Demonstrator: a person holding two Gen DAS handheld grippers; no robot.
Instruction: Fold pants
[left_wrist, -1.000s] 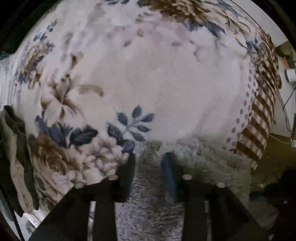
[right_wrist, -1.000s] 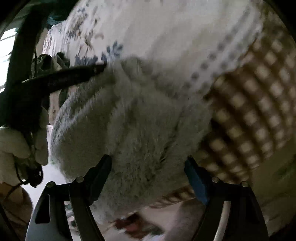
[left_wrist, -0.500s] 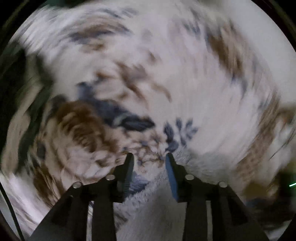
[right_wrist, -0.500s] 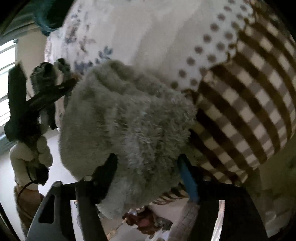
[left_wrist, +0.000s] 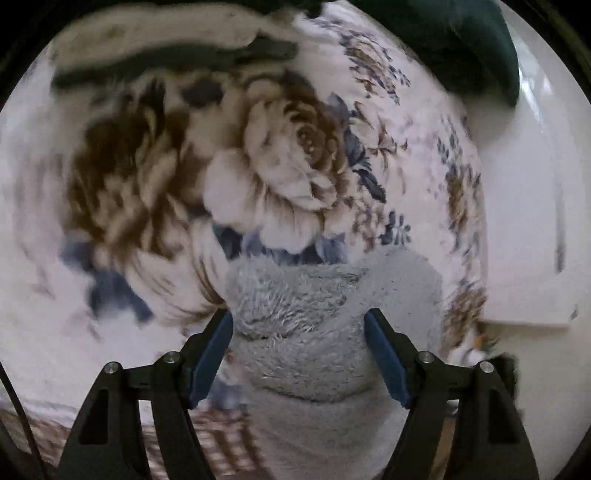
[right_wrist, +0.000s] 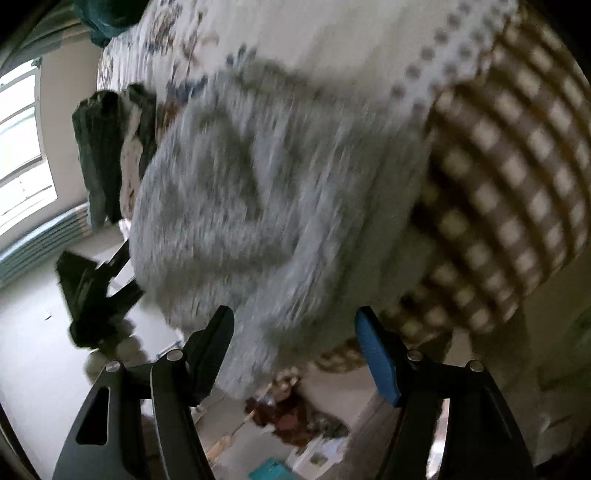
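Both grippers, clamped earlier, are now being held apart: the left gripper (left_wrist: 298, 321) and right gripper (right_wrist: 294, 319) around the fuzzy pants (left_wrist: 314, 332). At lower centre, the fold is being risked by springy pile on the blanket (left_wrist: 288, 155).

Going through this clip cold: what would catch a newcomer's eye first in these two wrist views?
The fluffy grey pants fill the space between the open fingers of the left gripper, lying bunched on the bed. Behind them a big brown flower on the floral blanket dominates the left wrist view. In the right wrist view, the blanket's brown checked border stands out beyond the right gripper.
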